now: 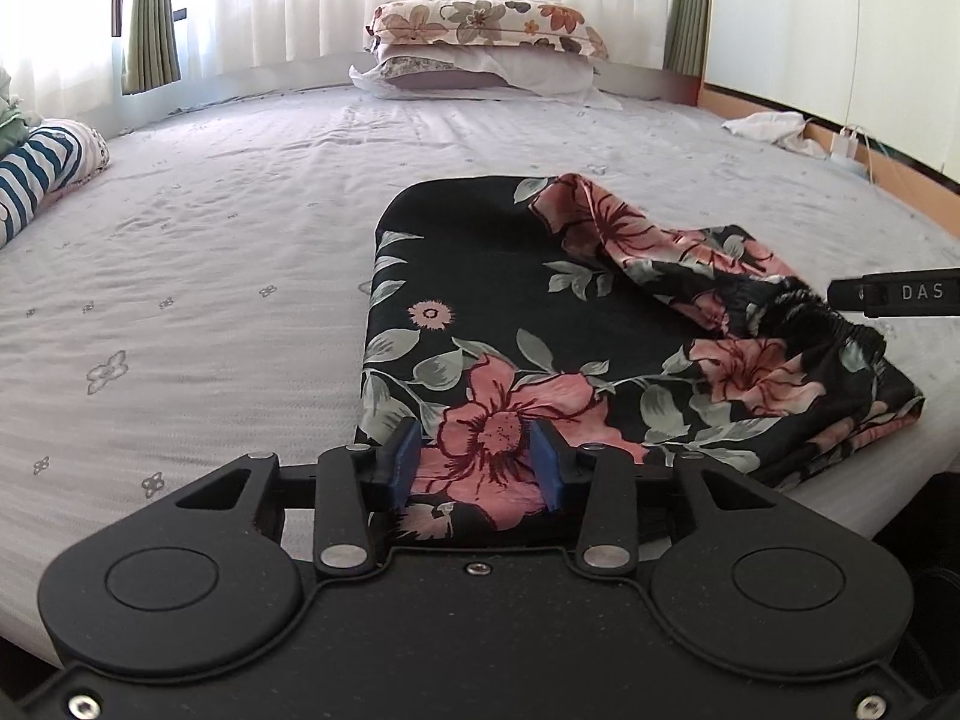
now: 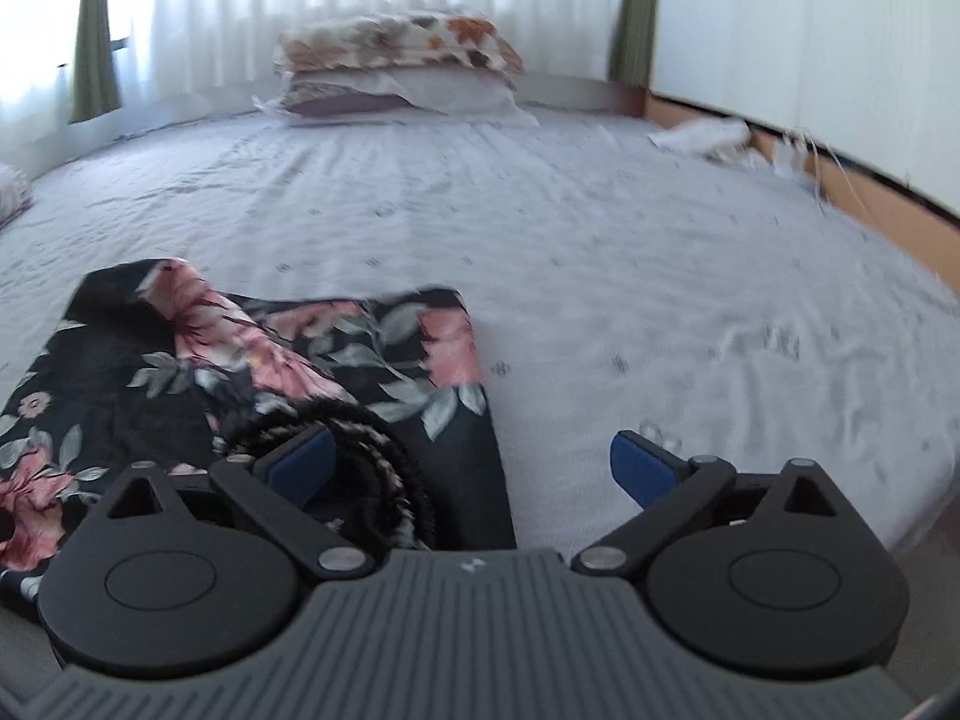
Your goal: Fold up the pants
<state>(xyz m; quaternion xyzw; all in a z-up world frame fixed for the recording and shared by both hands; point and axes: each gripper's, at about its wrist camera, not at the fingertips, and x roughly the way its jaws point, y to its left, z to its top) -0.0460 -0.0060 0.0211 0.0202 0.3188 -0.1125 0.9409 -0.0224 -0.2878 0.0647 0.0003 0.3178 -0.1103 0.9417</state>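
Observation:
Black pants with pink flowers and grey leaves lie folded on the bed near its front edge. Their gathered waistband is bunched on top at the right. My left gripper is open, its blue pads either side of a pink flower at the pants' near left end, holding nothing. My right gripper is wide open over the pants, its left pad by the waistband, its right pad over bare sheet. Its tip shows at the right edge of the left wrist view.
The pale patterned bed sheet spreads all around. Stacked floral pillows lie at the far end by white curtains. A striped cloth bundle lies at the left edge, a white cloth and charger at the right.

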